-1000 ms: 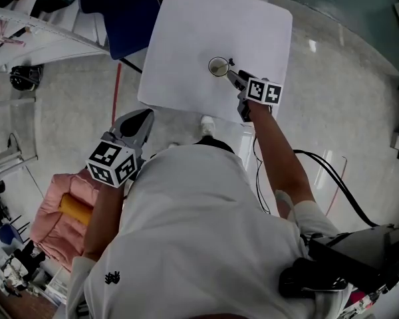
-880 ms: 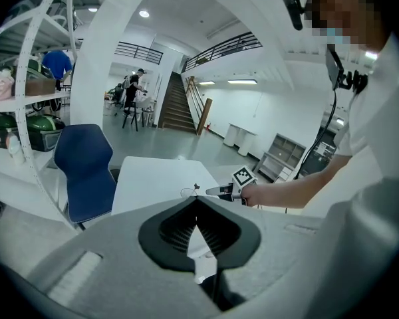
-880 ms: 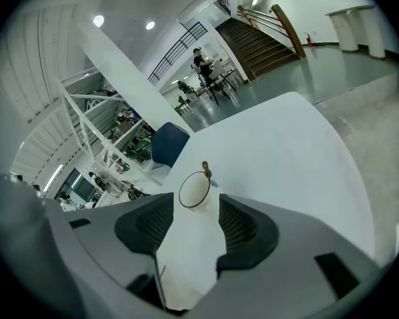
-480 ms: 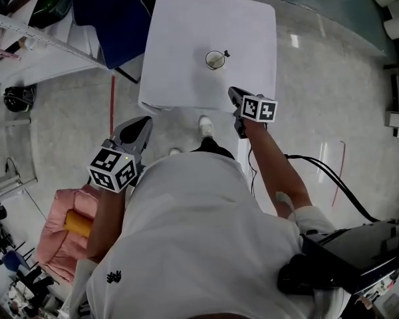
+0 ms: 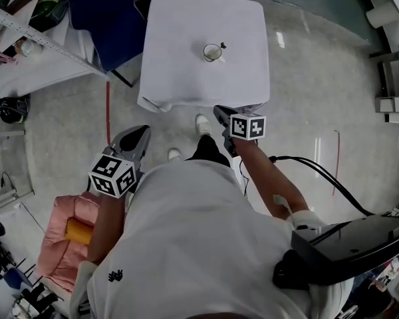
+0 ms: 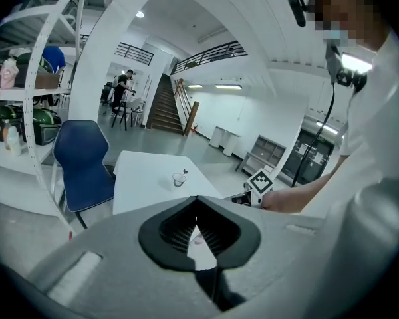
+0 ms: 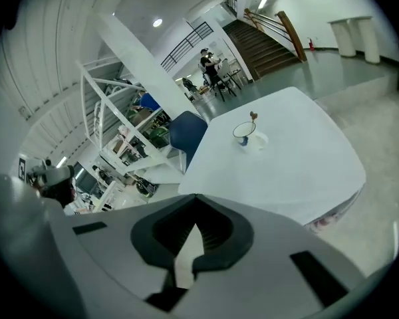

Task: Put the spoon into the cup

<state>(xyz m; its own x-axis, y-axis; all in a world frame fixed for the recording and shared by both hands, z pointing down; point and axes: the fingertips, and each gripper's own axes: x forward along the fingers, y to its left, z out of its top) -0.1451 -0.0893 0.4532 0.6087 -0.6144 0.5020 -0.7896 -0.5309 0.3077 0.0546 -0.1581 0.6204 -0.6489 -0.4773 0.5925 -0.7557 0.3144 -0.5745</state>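
Both pairs of jaws are closed, tips meeting, with nothing between them. The left gripper (image 6: 197,199) and the right gripper (image 7: 195,198) are empty and off the near edge of the worktop (image 5: 186,78). The right one is just beside that edge and the left one is farther back, over the floor (image 5: 319,78). The cup (image 5: 213,52) stands well apart from both grippers, near the middle of the white worktop. The spoon (image 5: 222,45) stands in the cup, its dark handle end sticking up past the rim. A blue chair (image 5: 110,18) stands at the worktop's left side. A pink bundle (image 5: 63,221) lies on the floor at the lower left of the head view.
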